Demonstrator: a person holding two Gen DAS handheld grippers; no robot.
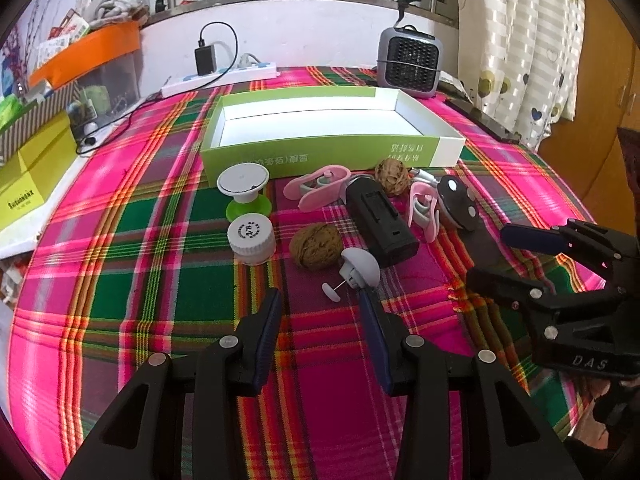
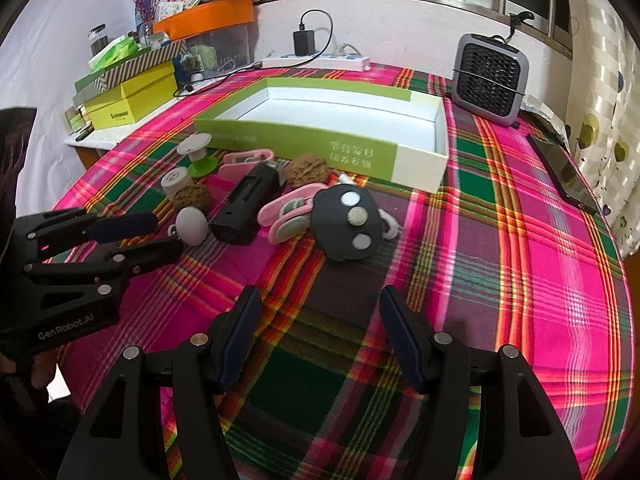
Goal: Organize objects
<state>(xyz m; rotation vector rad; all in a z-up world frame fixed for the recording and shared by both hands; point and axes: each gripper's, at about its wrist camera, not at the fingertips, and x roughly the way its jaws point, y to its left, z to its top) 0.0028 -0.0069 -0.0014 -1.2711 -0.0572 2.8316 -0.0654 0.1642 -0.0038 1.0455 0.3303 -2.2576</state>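
Both my grippers hover over the plaid cloth (image 1: 120, 240), jaws apart and holding nothing: left gripper (image 1: 320, 304), right gripper (image 2: 320, 300). The clutter sits at my 12 o'clock: walnut (image 1: 316, 246), black block (image 1: 380, 220), pink clip (image 1: 320, 186), white cap (image 1: 251, 238), all just outside the green box (image 1: 320, 156).

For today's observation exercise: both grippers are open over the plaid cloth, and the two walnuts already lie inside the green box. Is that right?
Not quite. The left wrist view shows the green box empty; both walnuts lie on the plaid cloth before it. Both grippers, left and right, are indeed open.
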